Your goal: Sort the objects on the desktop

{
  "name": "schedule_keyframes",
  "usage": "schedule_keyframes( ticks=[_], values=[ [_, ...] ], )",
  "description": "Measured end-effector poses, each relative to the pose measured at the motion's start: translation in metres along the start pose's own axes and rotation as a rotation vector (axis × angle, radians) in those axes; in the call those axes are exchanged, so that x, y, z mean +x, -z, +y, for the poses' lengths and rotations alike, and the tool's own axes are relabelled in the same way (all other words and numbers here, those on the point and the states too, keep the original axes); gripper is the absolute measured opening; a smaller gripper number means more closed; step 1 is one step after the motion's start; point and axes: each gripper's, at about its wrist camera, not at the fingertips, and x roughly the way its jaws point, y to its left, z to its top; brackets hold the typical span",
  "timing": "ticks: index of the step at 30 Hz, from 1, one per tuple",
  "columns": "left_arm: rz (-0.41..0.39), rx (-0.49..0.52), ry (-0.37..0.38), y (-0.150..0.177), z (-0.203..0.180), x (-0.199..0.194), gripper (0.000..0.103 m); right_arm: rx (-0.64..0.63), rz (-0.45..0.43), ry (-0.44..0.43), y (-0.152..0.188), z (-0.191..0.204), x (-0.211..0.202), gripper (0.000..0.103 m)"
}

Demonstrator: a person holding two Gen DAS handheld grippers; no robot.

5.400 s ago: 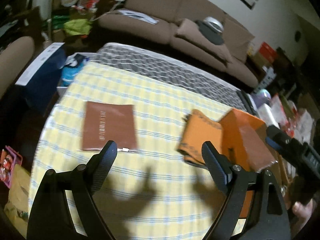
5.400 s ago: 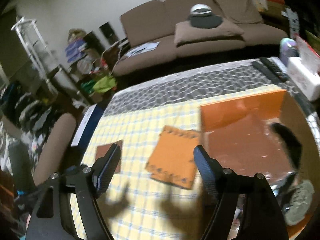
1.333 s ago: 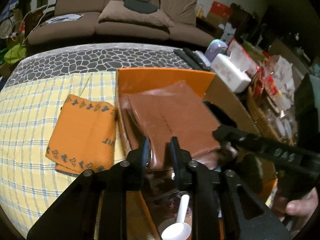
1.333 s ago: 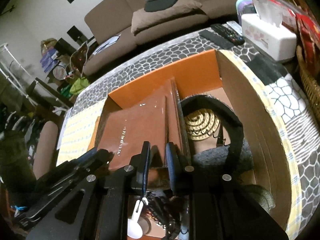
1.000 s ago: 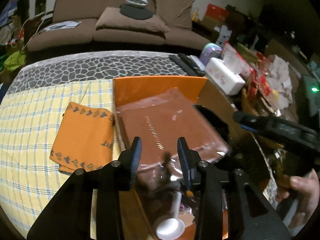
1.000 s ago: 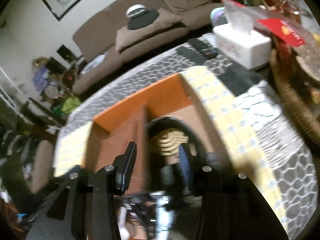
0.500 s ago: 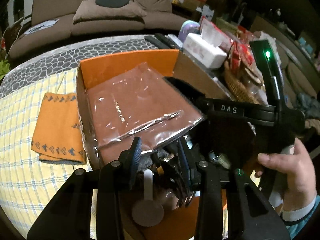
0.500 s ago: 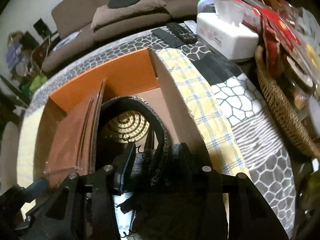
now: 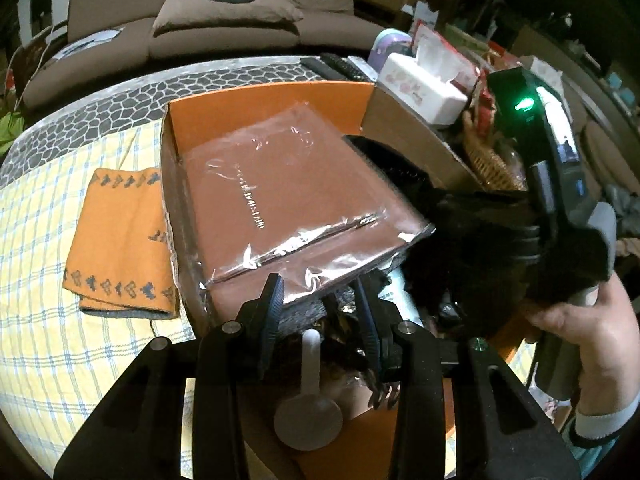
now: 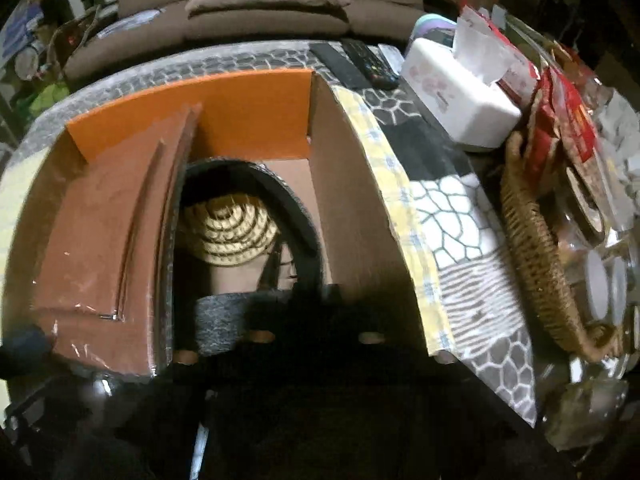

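Observation:
An orange cardboard box (image 9: 260, 104) stands on the checked tablecloth. A brown book in clear wrap (image 9: 288, 200) lies tilted inside it, against the left wall (image 10: 100, 248). My left gripper (image 9: 320, 300) hovers open just below the book's near edge, with a white spoon (image 9: 310, 400) under it. A folded orange cloth (image 9: 120, 240) lies left of the box. Beside the book sits a dark felt basket (image 10: 280, 192) holding a coiled rope mat (image 10: 232, 228). My right gripper (image 10: 314, 290) is deep in shadow, its jaws closing tight where the felt rim runs between them.
A white tissue box (image 10: 452, 92), remotes (image 10: 368, 64) and a wicker basket (image 10: 532, 264) of packets crowd the table right of the box. A hand (image 9: 580, 320) holds the right gripper's handle. A brown sofa stands beyond the table.
My left gripper opened off the book, which now lies tilted in the box. My right gripper left the book, dropped over the felt basket's rim and closed.

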Motion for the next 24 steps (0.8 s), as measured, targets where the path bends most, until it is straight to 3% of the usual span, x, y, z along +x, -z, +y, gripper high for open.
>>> schedule_keyframes(
  ticks=[8,15,24],
  values=[
    [-0.018,-0.033,0.012,-0.004,0.008,-0.007,0.034,0.04,-0.251,0.012,-0.011,-0.01,-0.061,0.007],
    [-0.008,-0.036,0.023,-0.003,0.005,-0.006,0.034,0.11,-0.166,-0.144,-0.012,-0.017,-0.046,0.008],
    [-0.001,-0.06,0.067,-0.005,0.011,-0.01,0.038,0.138,-0.285,-0.232,-0.017,-0.026,-0.106,0.008]
  ],
)
